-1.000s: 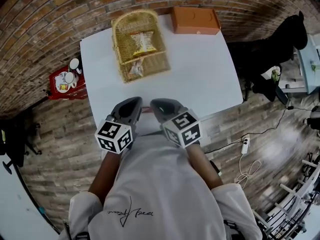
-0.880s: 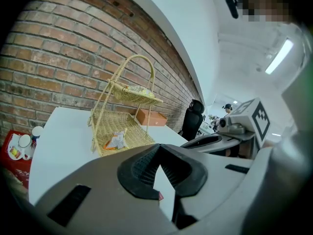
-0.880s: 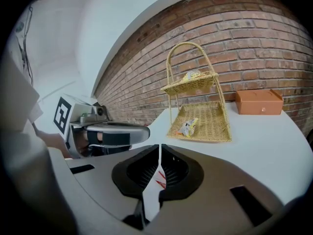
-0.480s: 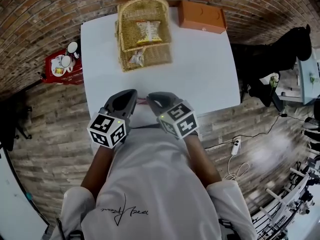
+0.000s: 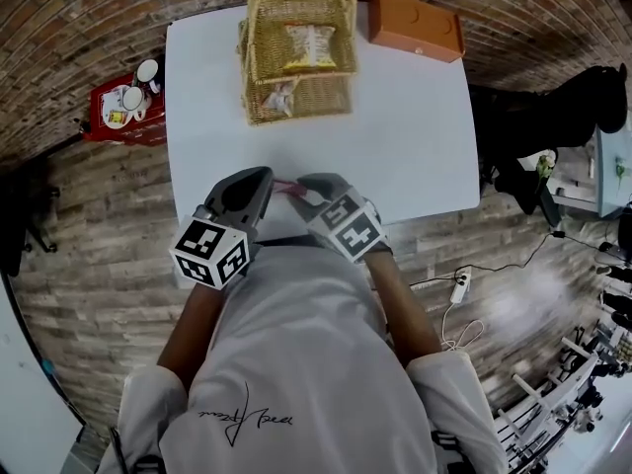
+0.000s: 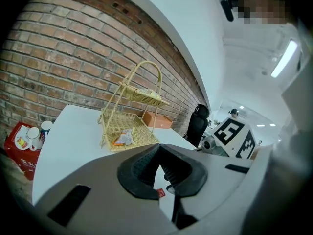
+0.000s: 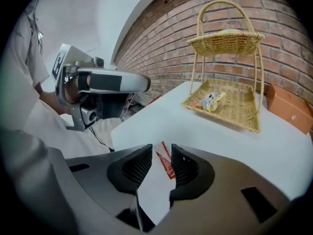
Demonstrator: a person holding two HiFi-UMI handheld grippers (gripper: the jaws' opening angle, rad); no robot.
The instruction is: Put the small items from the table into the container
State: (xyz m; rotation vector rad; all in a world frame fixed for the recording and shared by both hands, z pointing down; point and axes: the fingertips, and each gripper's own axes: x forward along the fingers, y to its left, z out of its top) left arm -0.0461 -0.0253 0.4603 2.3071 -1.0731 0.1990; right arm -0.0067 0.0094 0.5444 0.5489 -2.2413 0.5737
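Observation:
A small red-and-white packet (image 5: 287, 187) lies on the white table (image 5: 415, 146) near its front edge, between my two grippers. My right gripper (image 5: 306, 186) points down at it. Its jaws are opening, and the packet (image 7: 165, 161) lies between them with the pads not pressing on it. My left gripper (image 5: 259, 181) is shut. In the left gripper view (image 6: 160, 153) a bit of red wrapper (image 6: 160, 194) shows under its closed jaws. The two-tier wicker basket (image 5: 296, 102) stands at the table's far side, with a yellow bag (image 5: 309, 45) on its upper tier and a packet (image 5: 281, 95) on its lower tray.
An orange box (image 5: 415, 26) sits at the table's far right corner. On the floor to the left is a red tray with cups (image 5: 123, 112). A black chair (image 5: 553, 117) stands to the right, and a power strip (image 5: 457, 286) lies near the table's front right.
My right gripper has tipped down toward the table at the red packet. The left gripper has hardly moved. The head view has shifted, so the basket sits higher in the picture.

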